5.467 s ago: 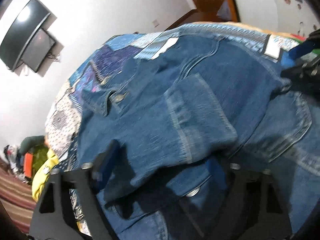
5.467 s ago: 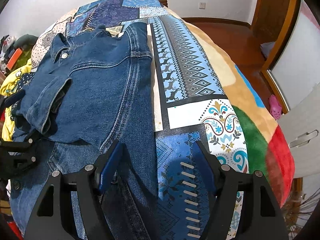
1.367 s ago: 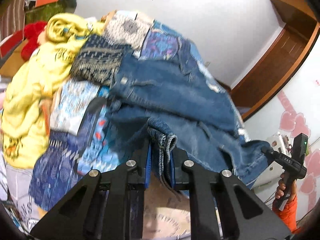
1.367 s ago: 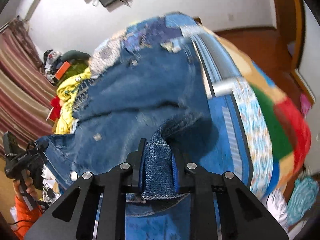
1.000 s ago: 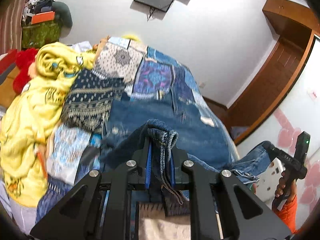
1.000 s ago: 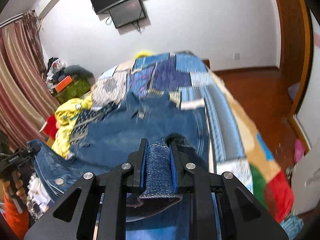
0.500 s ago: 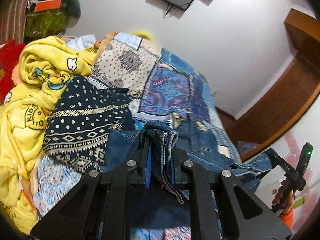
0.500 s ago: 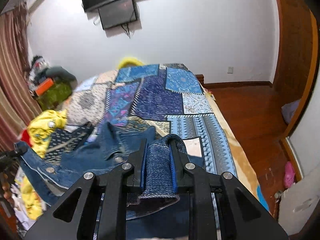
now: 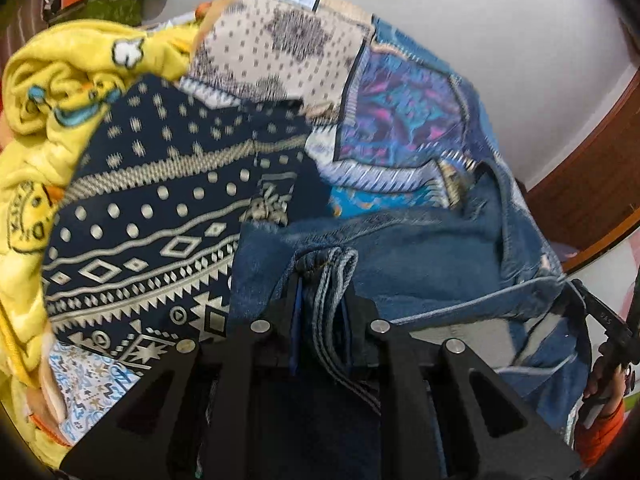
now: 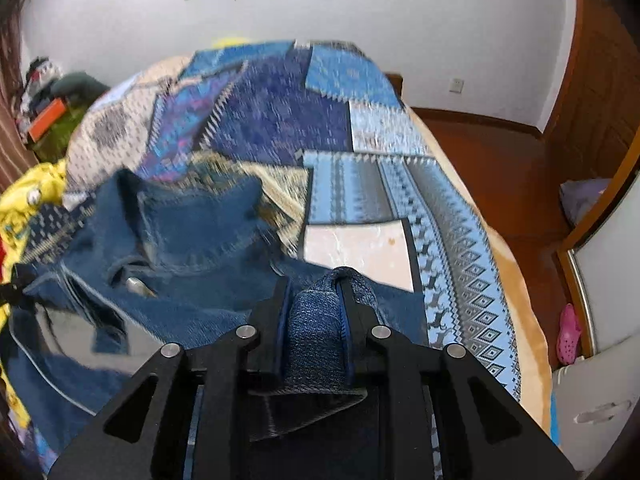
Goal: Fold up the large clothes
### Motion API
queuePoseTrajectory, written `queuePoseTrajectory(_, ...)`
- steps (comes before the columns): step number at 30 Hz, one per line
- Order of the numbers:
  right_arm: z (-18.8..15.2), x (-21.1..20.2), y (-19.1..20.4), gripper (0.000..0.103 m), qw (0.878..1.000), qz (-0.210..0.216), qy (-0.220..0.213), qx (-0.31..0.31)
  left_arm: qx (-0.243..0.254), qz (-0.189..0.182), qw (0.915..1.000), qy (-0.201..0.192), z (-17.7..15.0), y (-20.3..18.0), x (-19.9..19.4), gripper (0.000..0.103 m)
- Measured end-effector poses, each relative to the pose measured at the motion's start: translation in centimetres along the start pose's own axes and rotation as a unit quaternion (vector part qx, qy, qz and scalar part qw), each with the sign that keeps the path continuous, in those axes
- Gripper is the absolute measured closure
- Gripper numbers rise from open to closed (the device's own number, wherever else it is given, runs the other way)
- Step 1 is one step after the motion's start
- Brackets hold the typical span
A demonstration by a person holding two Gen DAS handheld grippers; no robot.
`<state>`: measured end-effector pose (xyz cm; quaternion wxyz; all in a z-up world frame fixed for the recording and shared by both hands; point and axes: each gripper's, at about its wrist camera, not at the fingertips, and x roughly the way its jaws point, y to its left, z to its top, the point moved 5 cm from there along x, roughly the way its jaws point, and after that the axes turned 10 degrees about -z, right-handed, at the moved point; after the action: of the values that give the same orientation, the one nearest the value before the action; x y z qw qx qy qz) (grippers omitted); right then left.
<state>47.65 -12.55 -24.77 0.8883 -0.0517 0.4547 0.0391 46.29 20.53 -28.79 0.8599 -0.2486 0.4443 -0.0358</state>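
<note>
A blue denim jacket (image 9: 420, 256) lies on a patchwork bedspread (image 10: 352, 176) and is lifted at its near hem. My left gripper (image 9: 324, 280) is shut on a folded denim edge. My right gripper (image 10: 314, 292) is shut on another bunch of the same jacket's hem. The collar and a metal button show in the right wrist view (image 10: 180, 216), beyond the held hem. The right gripper also shows at the far right of the left wrist view (image 9: 600, 312), with denim stretched to it.
A yellow blanket (image 9: 44, 92) and a dark patterned cloth (image 9: 152, 216) lie left of the jacket. A wooden door (image 10: 600, 92) and floor (image 10: 500, 160) are to the right of the bed. A pink shoe (image 10: 570, 332) lies on the floor.
Both grippers have carried the held hem forward and down toward the collar, folding the jacket over itself. The views now tilt lower onto the bed.
</note>
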Motion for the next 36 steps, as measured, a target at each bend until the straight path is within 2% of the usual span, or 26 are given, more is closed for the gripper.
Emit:
queuePoseTrajectory(2,-0.3,0.7,-0.2,0.083,1.000,0.005,0.016,-0.002,0.002,0.003,1.0000,0.004,-0.2,0.2,0.4,0.084)
queuePoseTrajectory(6,-0.6,-0.1,-0.4,0.080,1.000,0.006,0.017,-0.025,0.020,0.016,0.9996,0.010,-0.6,0.0,0.4,0.082)
queuePoseTrajectory(7,-0.5,-0.1,-0.4,0.075,0.999,0.006,0.019,-0.031,0.026,0.021,0.9994,0.013,-0.7,-0.1,0.4,0.082)
queuePoseTrajectory(8,-0.4,-0.4,-0.6,0.058,0.999,-0.007,0.017,-0.038,0.034,0.028,0.9989,0.019,-0.8,-0.2,0.5,0.082)
queuePoseTrajectory(9,-0.3,-0.9,-1.1,0.034,0.998,-0.051,0.007,-0.046,0.042,0.036,0.9981,0.027,-0.8,-0.3,0.7,0.082)
queuePoseTrajectory(10,-0.1,-1.7,-1.7,0.027,0.994,-0.093,-0.013,-0.057,0.049,0.043,0.9973,0.034,-0.9,-0.5,0.8,0.082)
queuePoseTrajectory(12,0.0,-3.6,-2.6,0.027,0.989,-0.121,-0.046,-0.069,0.067,0.063,0.9949,0.043,-0.9,-1.0,0.8,0.081)
queuePoseTrajectory(14,-0.2,-4.8,-3.2,0.027,0.990,-0.114,-0.047,-0.068,0.077,0.078,0.9930,0.044,-0.8,-1.6,0.4,0.078)
queuePoseTrajectory(16,-0.6,-6.6,-3.9,0.026,0.991,-0.101,-0.055,-0.063,0.085,0.090,0.9919,0.030,-0.6,-2.3,-1.0,0.064)
queuePoseTrajectory(19,-1.3,-8.8,-3.9,0.026,0.994,-0.071,-0.062,-0.061,0.096,0.091,0.9912,0.004,-0.4,-3.4,-3.1,0.051)
queuePoseTrajectory(23,-2.8,-10.7,-2.9,0.026,0.996,-0.025,-0.054,-0.061,0.130,0.092,0.9872,-0.012,-0.8,-5.0,-6.1,0.043)
queuePoseTrajectory(25,-3.4,-10.4,-1.8,0.026,0.997,-0.010,-0.048,-0.067,0.143,0.085,0.9859,-0.015,-1.4,-5.7,-7.0,0.033)
queuePoseTrajectory(30,-6.3,-9.6,0.8,0.026,0.996,0.017,-0.019,-0.087,0.170,0.057,0.9838,0.002,-4.0,-7.3,-8.1,0.028)
queuePoseTrajectory(34,-8.1,-7.6,2.4,0.026,0.995,0.037,0.020,-0.086,0.181,0.042,0.9818,0.040,-6.5,-7.6,-6.7,0.026)
queuePoseTrajectory(36,-8.7,-6.1,3.4,0.024,0.994,0.023,0.036,-0.096,0.188,0.051,0.9793,0.057,-7.2,-7.4,-5.4,0.026)
